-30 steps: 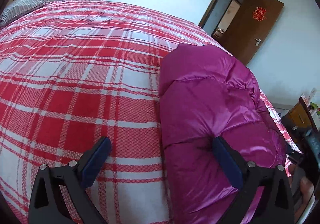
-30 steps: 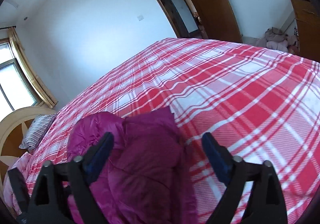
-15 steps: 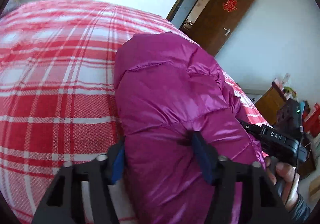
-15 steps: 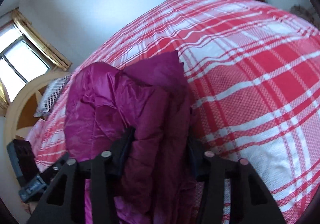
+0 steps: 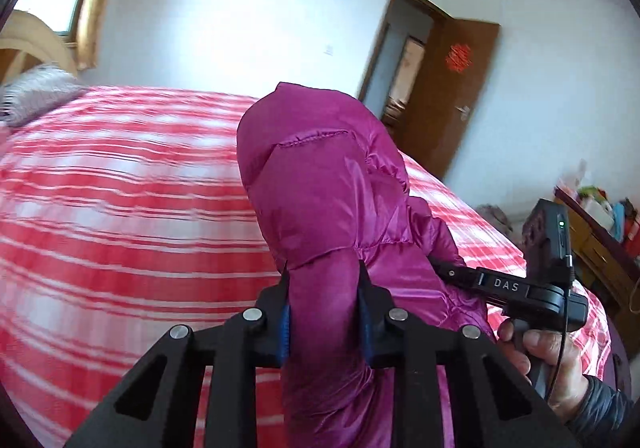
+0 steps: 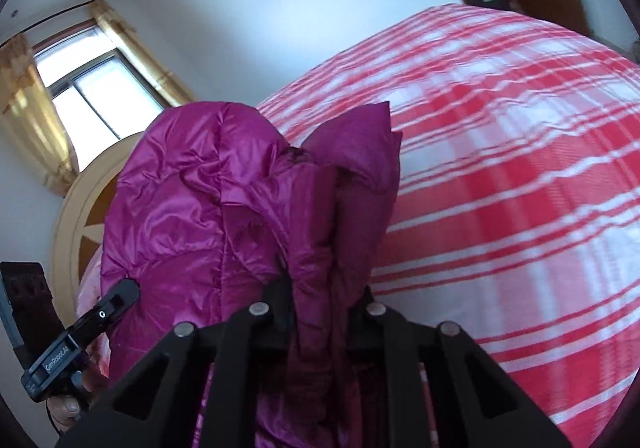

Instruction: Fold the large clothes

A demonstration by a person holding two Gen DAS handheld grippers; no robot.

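The red plaid bed (image 5: pixel 120 208) lies bare and wide to the left of the jacket (image 5: pixel 328 184) in the left wrist view, and to its right in the right wrist view — open room either way. Straight ahead, the bunched jacket fills the path of both grippers. The other gripper (image 5: pixel 516 288) and its hand (image 5: pixel 548 360) crowd the jacket's right side. Beyond the bed's far right edge stand a cluttered cabinet (image 5: pixel 600 244) and an open door (image 5: pixel 452 96).

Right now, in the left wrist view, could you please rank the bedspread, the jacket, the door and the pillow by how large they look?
1. Bedspread.
2. Jacket, though it sits close to the camera, pinched in the closing left gripper.
3. Door.
4. Pillow, partly cut off at the frame edge.
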